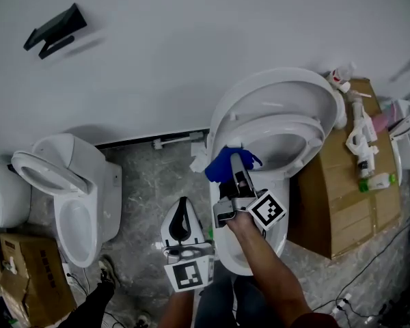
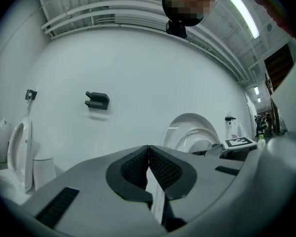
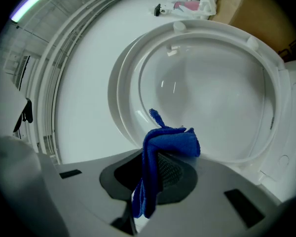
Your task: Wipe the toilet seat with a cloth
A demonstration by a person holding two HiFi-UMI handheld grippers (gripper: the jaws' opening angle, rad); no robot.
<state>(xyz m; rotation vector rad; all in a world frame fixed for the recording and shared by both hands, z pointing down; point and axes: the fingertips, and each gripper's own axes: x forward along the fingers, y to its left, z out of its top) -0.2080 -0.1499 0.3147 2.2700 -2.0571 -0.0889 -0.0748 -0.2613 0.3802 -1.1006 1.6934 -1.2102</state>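
Head view: the right gripper (image 1: 234, 161) holds a blue cloth (image 1: 222, 164) at the left rim of the white toilet seat (image 1: 294, 125), and the left gripper (image 1: 182, 203) hangs low beside the bowl. Left gripper view: its jaws are pressed together with nothing between them. Right gripper view: the jaws clamp the folded, drooping cloth just in front of the seat ring.

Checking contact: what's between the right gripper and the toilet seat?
The blue cloth, clamped in the right gripper; the right gripper view shows it.
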